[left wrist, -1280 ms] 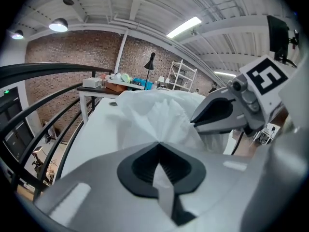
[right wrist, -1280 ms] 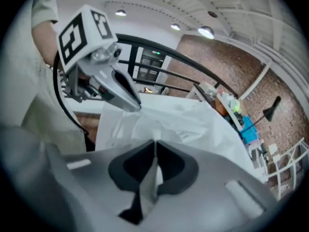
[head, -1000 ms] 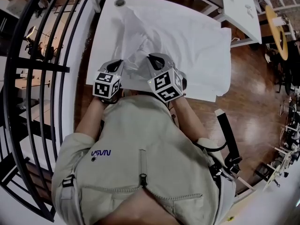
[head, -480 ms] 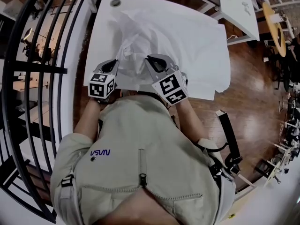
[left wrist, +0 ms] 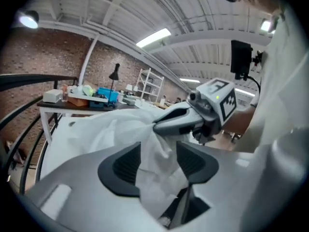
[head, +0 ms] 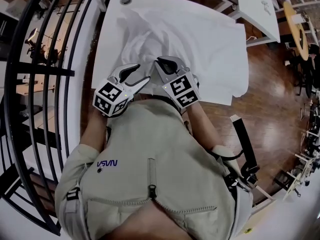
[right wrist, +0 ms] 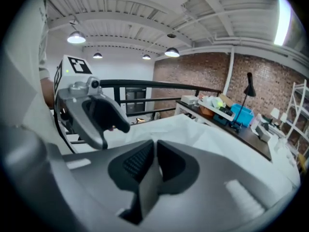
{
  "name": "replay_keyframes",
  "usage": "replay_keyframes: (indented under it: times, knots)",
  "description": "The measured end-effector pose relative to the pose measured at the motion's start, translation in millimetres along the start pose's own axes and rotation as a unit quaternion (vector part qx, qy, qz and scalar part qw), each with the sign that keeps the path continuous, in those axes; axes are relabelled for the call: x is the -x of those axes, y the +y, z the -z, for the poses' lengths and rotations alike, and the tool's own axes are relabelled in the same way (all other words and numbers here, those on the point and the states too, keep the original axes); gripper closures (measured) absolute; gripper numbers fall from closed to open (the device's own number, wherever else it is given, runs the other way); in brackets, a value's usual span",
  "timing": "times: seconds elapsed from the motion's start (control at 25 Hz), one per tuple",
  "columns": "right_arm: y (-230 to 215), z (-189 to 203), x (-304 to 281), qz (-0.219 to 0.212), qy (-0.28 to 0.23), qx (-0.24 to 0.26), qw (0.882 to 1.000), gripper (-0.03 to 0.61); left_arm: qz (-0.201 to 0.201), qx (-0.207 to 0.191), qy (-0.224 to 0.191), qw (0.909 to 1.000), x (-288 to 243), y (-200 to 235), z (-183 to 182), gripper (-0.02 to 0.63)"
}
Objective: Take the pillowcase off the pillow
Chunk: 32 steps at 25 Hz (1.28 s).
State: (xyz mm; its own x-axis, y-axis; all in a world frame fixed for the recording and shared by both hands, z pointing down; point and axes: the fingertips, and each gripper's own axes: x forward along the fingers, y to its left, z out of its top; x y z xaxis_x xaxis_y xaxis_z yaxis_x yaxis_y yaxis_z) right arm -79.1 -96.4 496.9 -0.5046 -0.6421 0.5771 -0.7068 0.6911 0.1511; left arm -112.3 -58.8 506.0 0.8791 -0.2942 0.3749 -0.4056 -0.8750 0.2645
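Pillowcase (head: 150, 49): pinched in right gripper (head: 162, 62); left gripper (head: 137, 74) jaws just opened, loose around it; lone pinch may slip when pulled.

White table (head: 112, 19), black railing (head: 30, 69) at its left, wood floor (head: 270, 109) at right. Blue box (right wrist: 240, 114) & lamp (right wrist: 248, 81) on far bench (right wrist: 248, 135); brick wall (right wrist: 207, 76) behind.

The white pillowcase (head: 150, 46) lies crumpled and bunched on the white table (head: 107, 54).

Bright ceiling lamps (right wrist: 76, 37) overhead; fisheye-warped dark edges, blurred close foreground.
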Motion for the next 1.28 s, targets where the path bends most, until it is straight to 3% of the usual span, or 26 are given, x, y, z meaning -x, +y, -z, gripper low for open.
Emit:
replay_keyframes:
  times: [0.08,0.12,0.16,0.28,0.44,0.6,0.84,0.88,1.08,1.28]
  knots:
    - [0.2,-0.1,0.1,0.004,-0.003,-0.004,1.0,0.552,0.01,-0.007,0.033,0.9994,-21.5,-3.7,14.4,0.362]
    - [0.6,0.0,0.7,0.005,-0.004,-0.006,1.0,0.549,0.005,-0.012,0.04,0.9991,-29.5,-2.0,18.2,0.388]
    - [0.7,0.1,2.4,0.008,-0.007,-0.009,1.0,0.543,-0.002,-0.016,0.043,0.9989,-34.8,0.9,19.4,0.461]
    - [0.0,-0.5,16.6,0.013,-0.019,-0.027,0.999,0.515,-0.006,-0.001,0.03,0.9995,-36.3,7.0,13.5,0.512]
    - [10.9,15.1,37.2,0.009,-0.009,-0.046,0.999,0.461,0.008,0.023,0.011,0.9996,-29.9,7.9,8.5,0.52]
    - [20.3,36.7,27.6,0.035,0.042,0.009,0.998,0.42,0.019,0.03,0.003,0.9994,-29.6,4.3,2.9,0.525]
    - [15.2,33.9,33.7,0.074,0.069,0.071,0.992,0.519,0.02,0.072,-0.029,0.9968,-20.2,9.5,-4.0,0.536]
    - [12.2,35.1,38.5,0.08,0.074,0.078,0.991,0.56,0.017,0.079,-0.036,0.9961,-18.7,11.8,-6.7,0.545]
    - [-8.7,51.8,69.2,0.117,0.106,0.078,0.984,0.568,0.01,0.089,-0.054,0.9946,-11.5,20.9,-14.9,0.548]
    - [-38.5,92.2,97.5,0.171,0.169,0.09,0.966,0.568,0.013,0.099,-0.074,0.9922,1.1,23.2,-19.8,0.551]
